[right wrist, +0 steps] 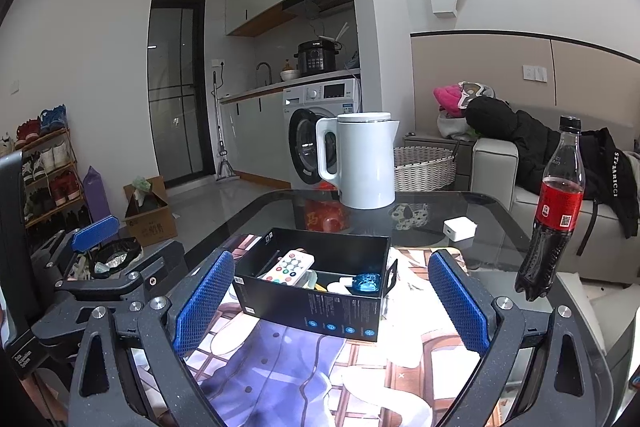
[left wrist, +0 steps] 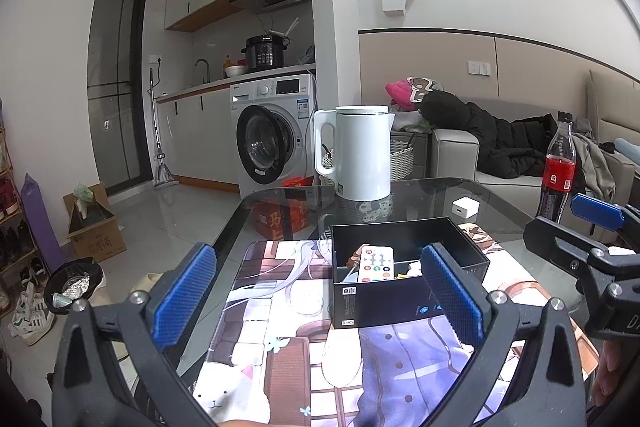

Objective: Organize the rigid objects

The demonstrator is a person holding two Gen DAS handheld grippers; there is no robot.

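Hovering over the black box (right wrist: 320,291) with both grippers

We hold left gripper (left wrist: 320,295) and right gripper (right wrist: 332,299) spread, empty; white remote (right wrist: 286,267) lies inside; kettle (right wrist: 360,163) stands beyond.

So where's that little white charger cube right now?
The white charger cube sits loose on the glass table, outside the black box. In the right wrist view it lies past the box's far right corner, between the white kettle and the cola bottle.
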